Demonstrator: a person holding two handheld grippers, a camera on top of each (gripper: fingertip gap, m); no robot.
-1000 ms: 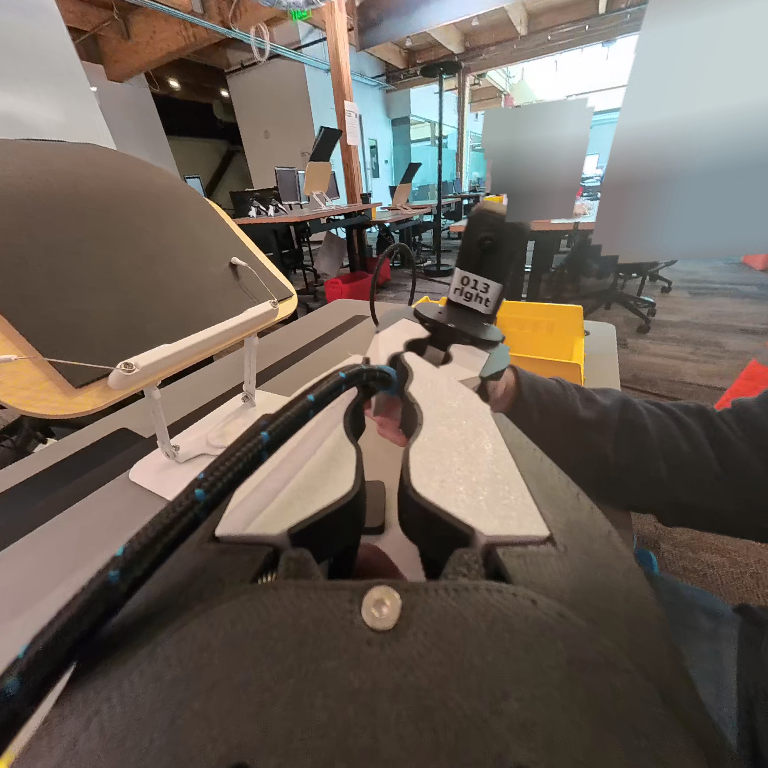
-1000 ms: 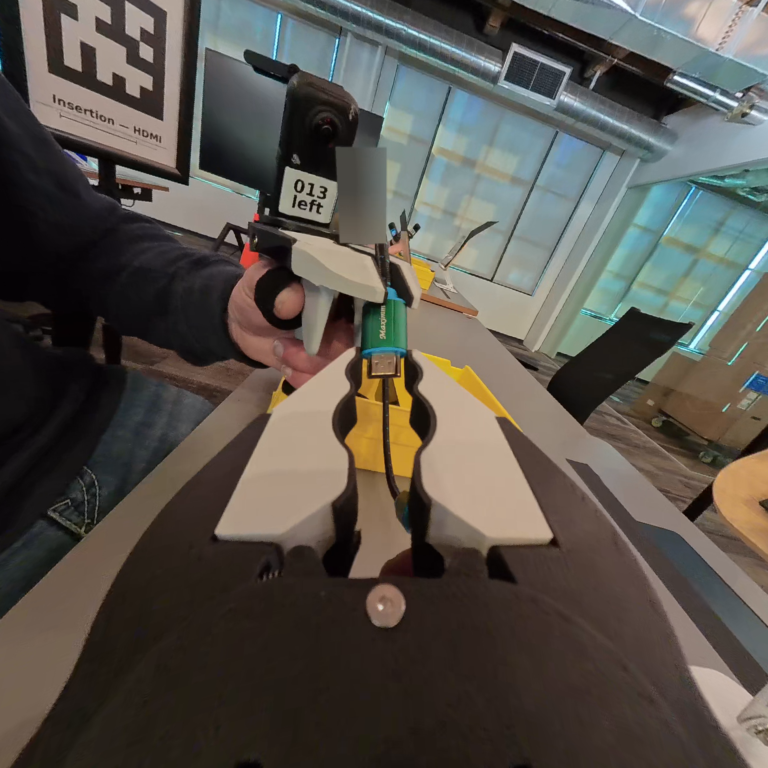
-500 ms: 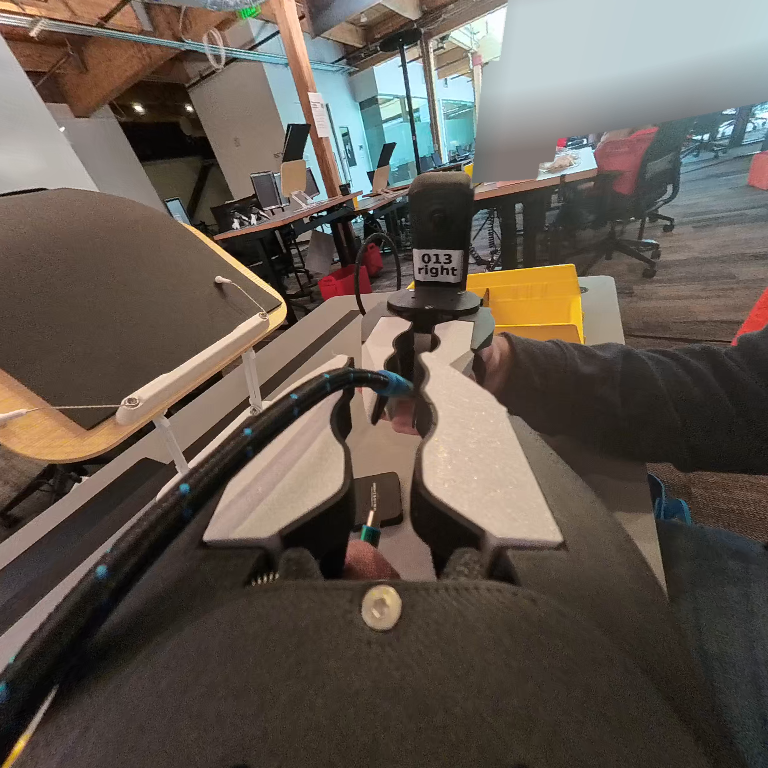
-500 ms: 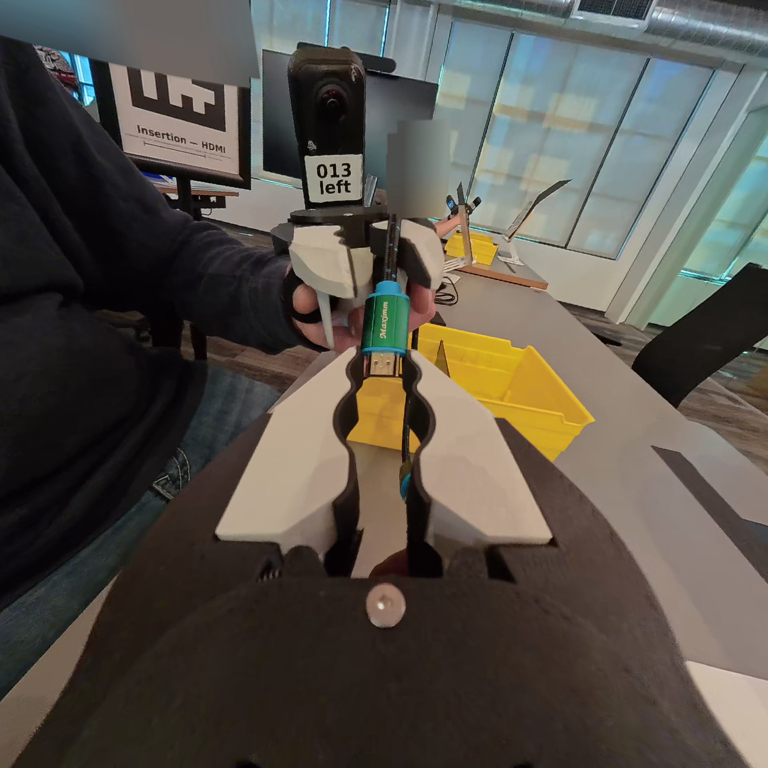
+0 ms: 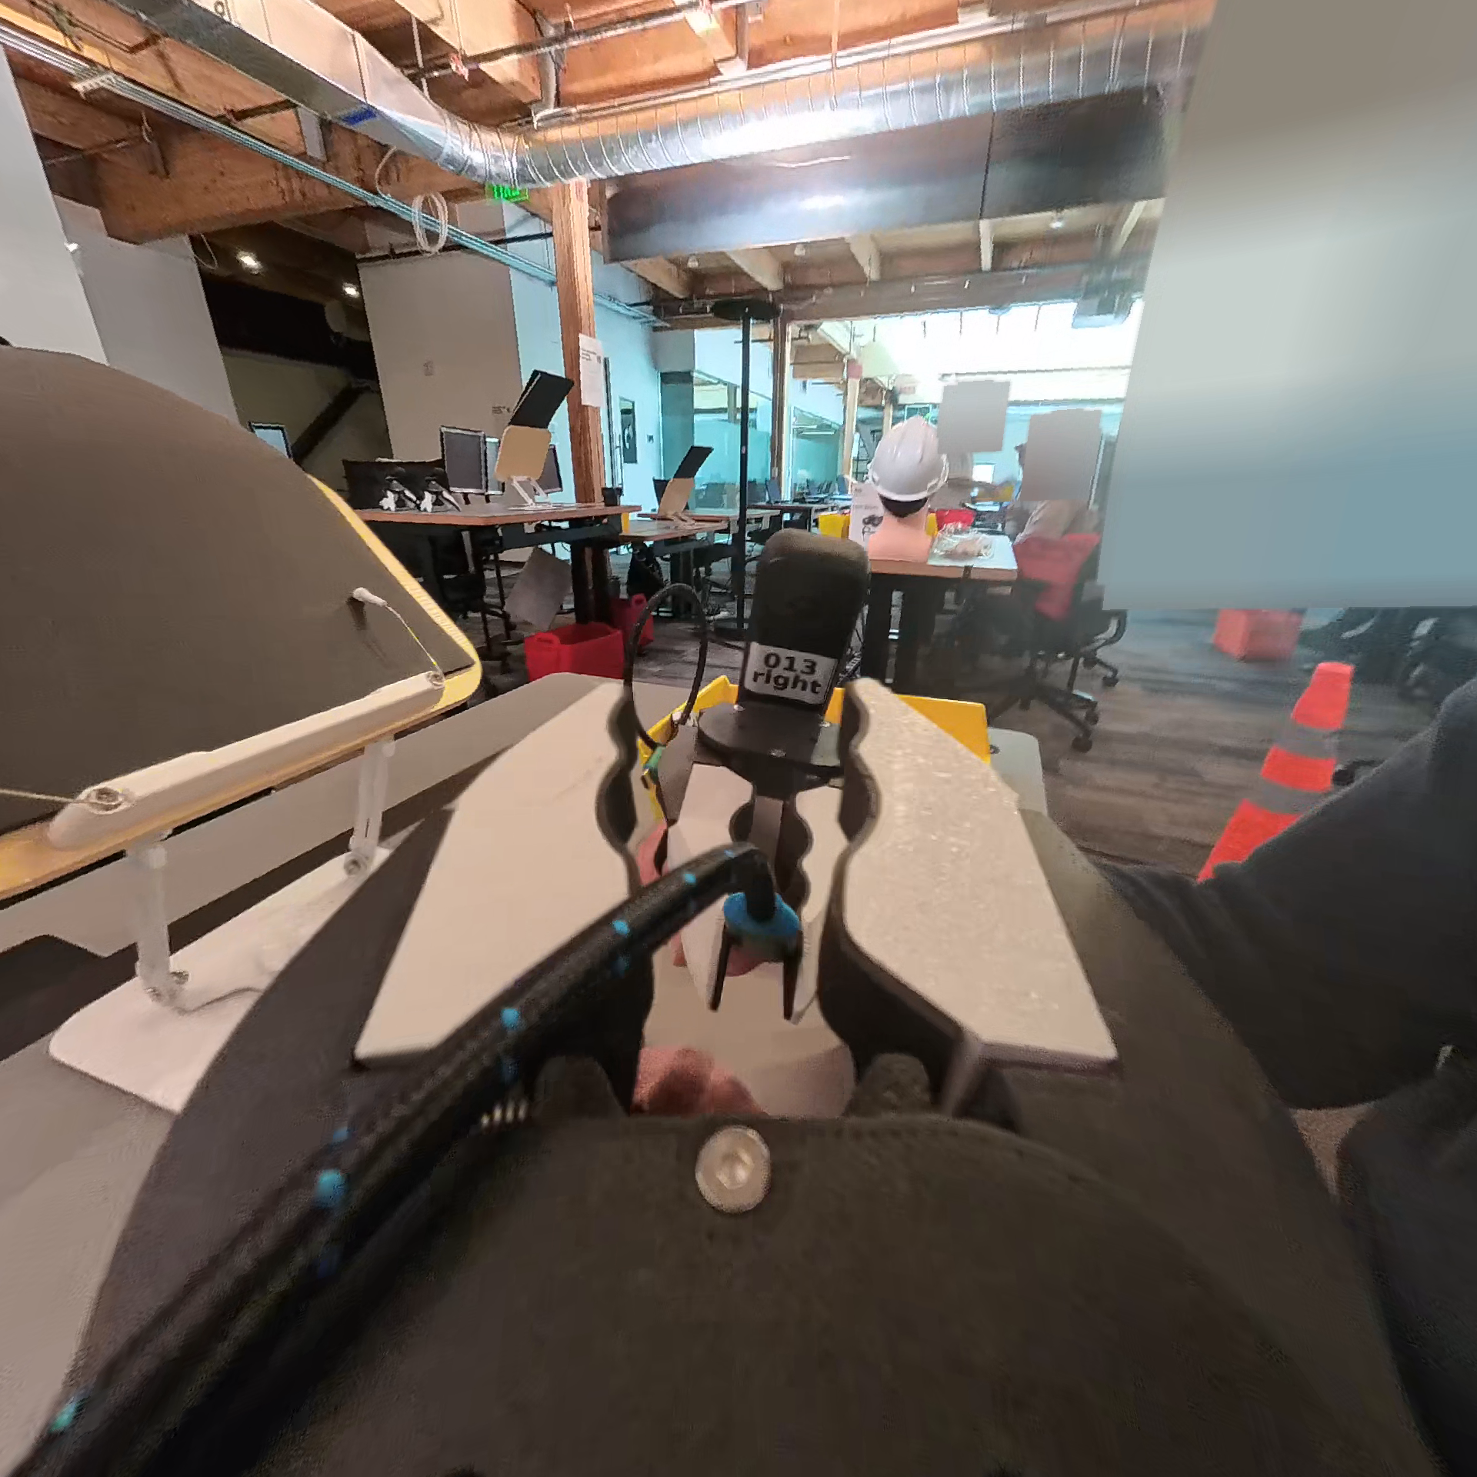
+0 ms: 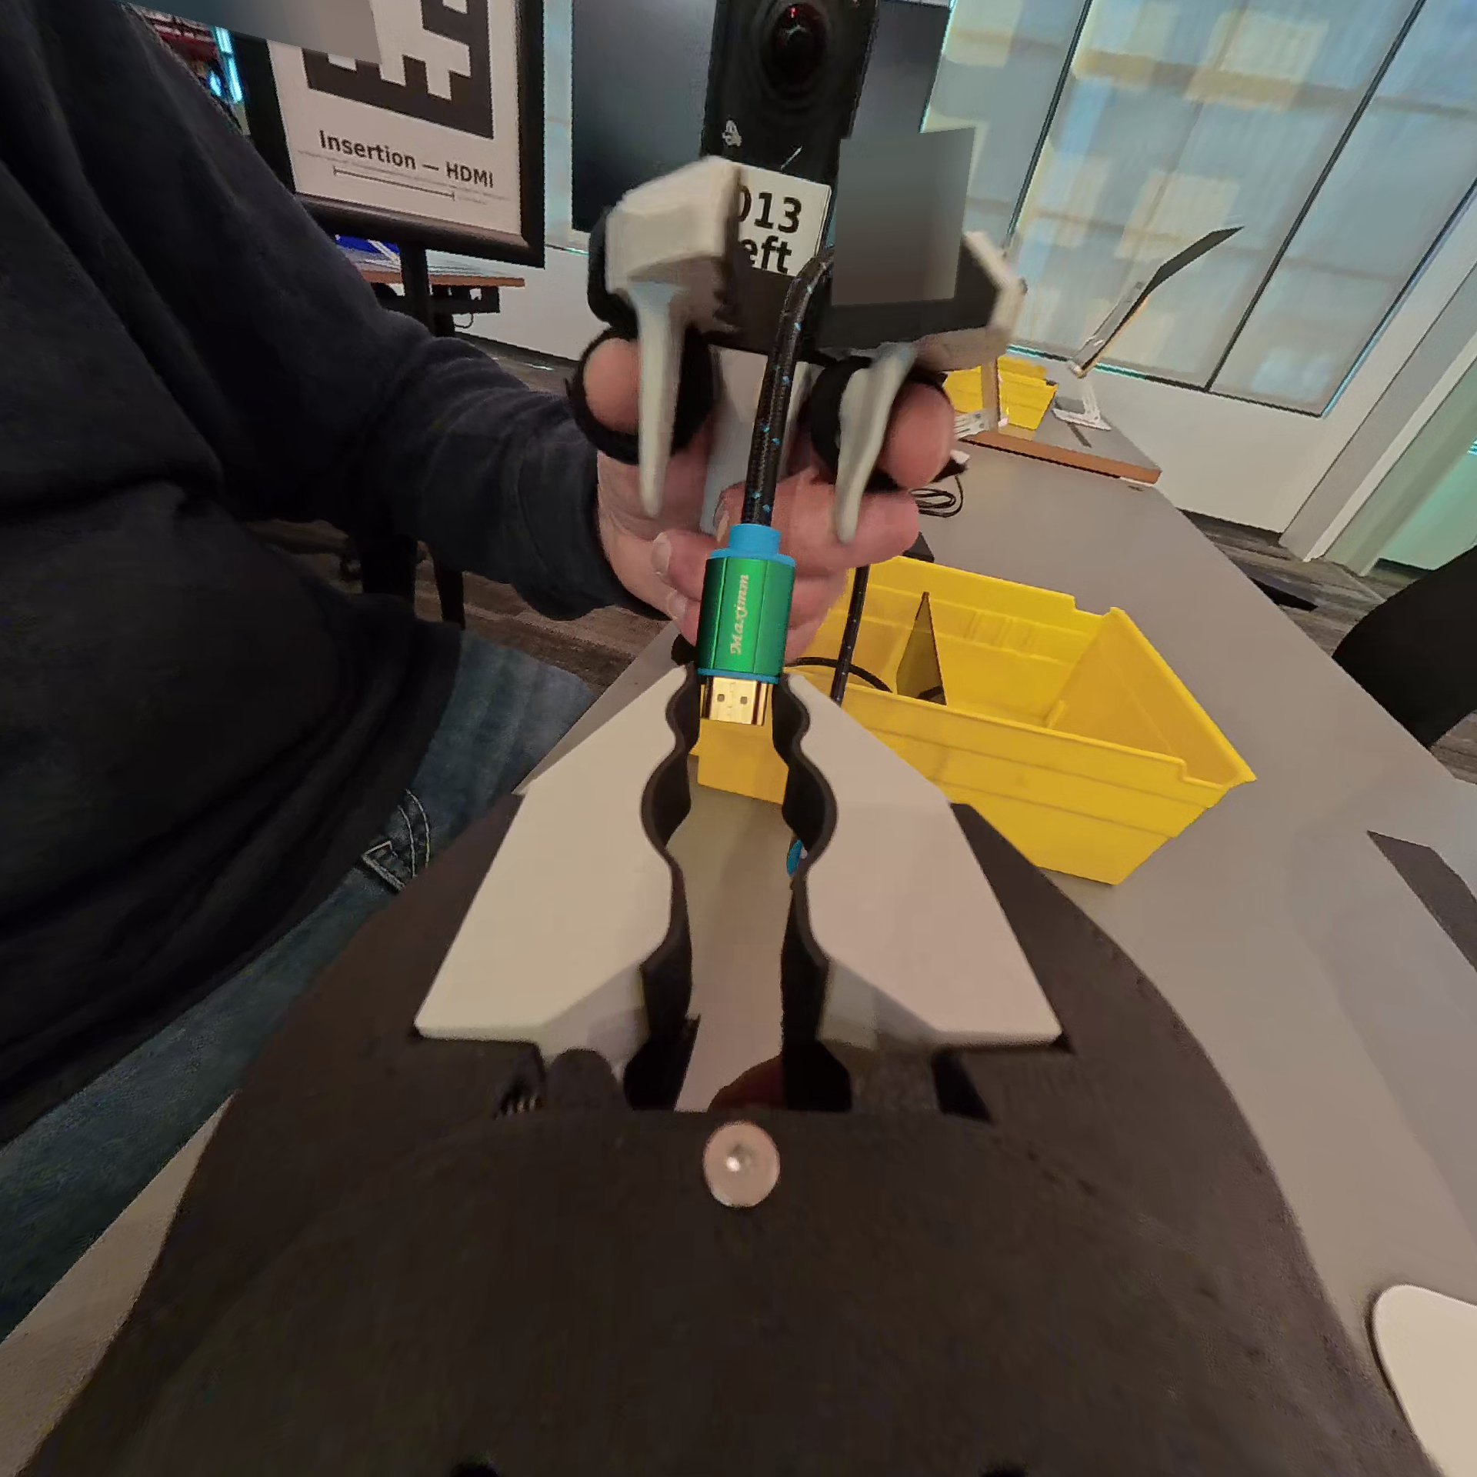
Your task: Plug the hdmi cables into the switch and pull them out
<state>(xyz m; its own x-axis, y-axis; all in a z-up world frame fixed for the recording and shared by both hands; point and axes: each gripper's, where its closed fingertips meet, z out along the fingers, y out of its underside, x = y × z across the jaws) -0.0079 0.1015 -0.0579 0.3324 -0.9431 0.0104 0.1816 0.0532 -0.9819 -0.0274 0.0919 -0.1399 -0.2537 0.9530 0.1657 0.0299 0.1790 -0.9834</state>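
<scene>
**Plug passes to the right claw**

The left gripper (image 5: 735, 711) has let go. 0.5 s ago its 2 fingers were pressed onto the braided HDMI cable (image 5: 479, 1039); now they stand spread wide, and the cable only runs loose between them. The right gripper (image 6: 735, 695) is nearly closed, pinching the gold tip of the green HDMI plug (image 6: 742, 615) at its fingertips, as it did 1 s ago.

So the handover looks complete: the right claw alone carries the plug, held in the air above the near edge of the grey table (image 6: 1199, 999), just in front of the yellow bin (image 6: 1039, 799). No switch shows in either view, so insertion is probably still ahead.

The plug's long axis lies nearly in line with the right gripper's fingers, slightly tilted. Its gold end points back toward the right wrist camera. The blue collar and cable lead away toward the left gripper.
</scene>
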